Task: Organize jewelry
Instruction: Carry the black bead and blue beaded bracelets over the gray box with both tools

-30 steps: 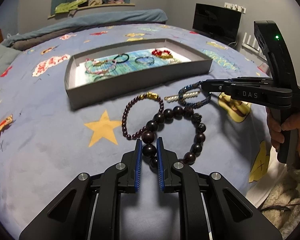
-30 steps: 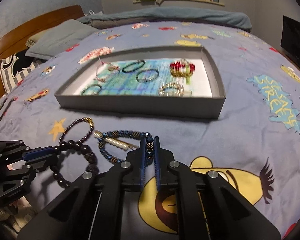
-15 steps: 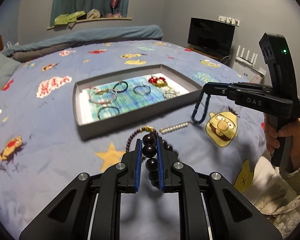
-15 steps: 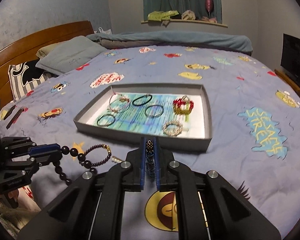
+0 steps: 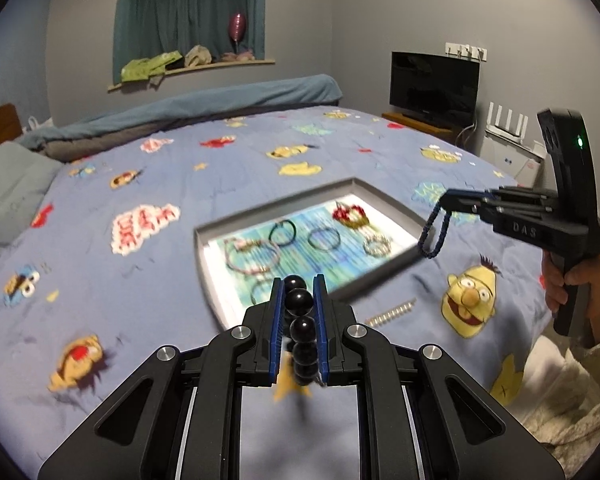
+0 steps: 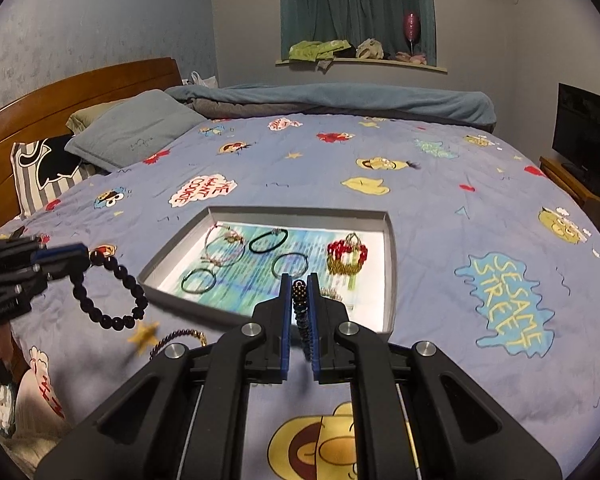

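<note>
Six bracelets are already lying in the gray tray (image 6: 392,264), the left gripper (image 5: 298,312) is squeezing the big black bead bracelet (image 6: 108,292) in its fingers, the right gripper (image 6: 299,300) is pinching the blue bracelet (image 5: 434,236), both in the air near the tray, while a dark red bracelet (image 6: 176,338) and a pearl string (image 5: 392,314) are waiting on the bed (image 6: 440,208).

1. A blue bedspread (image 6: 440,208) printed with cartoon characters and stars covers the bed.
2. Grey pillow (image 6: 136,132) near the wooden headboard (image 6: 80,84) — a striped cushion (image 6: 44,176) lies just beside it.
3. A rolled blue blanket (image 6: 340,100) runs along the far edge of the bed.
4. Dark green curtains (image 6: 356,4) hang above a shelf (image 6: 360,62) holding crumpled cloths.
5. A black television (image 5: 434,86) stands on a low stand — a white router (image 5: 508,126) sits just beside it.
</note>
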A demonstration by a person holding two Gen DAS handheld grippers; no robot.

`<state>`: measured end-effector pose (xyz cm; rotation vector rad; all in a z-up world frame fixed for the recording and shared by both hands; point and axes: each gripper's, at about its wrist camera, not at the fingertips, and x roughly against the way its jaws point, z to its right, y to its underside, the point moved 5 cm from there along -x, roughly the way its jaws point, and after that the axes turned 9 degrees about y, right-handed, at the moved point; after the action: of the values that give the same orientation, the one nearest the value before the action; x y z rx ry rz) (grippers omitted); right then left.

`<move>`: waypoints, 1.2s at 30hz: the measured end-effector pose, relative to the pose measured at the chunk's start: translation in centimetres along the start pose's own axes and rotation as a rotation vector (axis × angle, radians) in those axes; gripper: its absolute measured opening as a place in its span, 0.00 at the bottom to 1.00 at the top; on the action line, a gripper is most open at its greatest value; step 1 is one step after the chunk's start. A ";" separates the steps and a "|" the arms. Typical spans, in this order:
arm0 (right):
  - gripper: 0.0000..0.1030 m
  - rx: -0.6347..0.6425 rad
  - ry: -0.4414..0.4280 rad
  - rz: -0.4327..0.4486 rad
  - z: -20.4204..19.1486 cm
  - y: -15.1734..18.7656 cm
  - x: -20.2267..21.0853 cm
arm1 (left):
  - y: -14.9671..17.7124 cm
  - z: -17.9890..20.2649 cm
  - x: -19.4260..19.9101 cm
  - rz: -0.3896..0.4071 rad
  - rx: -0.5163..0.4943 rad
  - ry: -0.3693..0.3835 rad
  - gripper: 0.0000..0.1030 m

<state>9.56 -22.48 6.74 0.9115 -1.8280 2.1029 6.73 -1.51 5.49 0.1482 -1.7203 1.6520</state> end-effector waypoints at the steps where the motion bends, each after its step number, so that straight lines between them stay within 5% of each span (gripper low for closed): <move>1: 0.07 0.000 0.003 0.004 0.1 -0.1 -0.1 | -0.5 -0.2 -0.1 0.001 0.001 0.002 0.15; 16: 0.07 -0.041 0.044 -0.005 2.1 -2.0 -3.4 | -6.3 1.6 -8.3 -0.001 -0.013 0.128 0.15; 22: 0.07 -0.037 0.026 -0.029 1.9 -1.9 -4.7 | -4.8 1.9 -12.4 -0.057 0.033 0.165 0.15; 36: 0.07 -0.065 -0.025 -0.063 1.4 -2.1 -8.0 | -0.1 -3.5 -15.6 -0.179 0.191 0.111 0.15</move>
<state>17.40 -21.51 3.93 0.9712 -1.8429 1.9918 19.56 -4.52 -3.64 0.2867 -1.4238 1.6566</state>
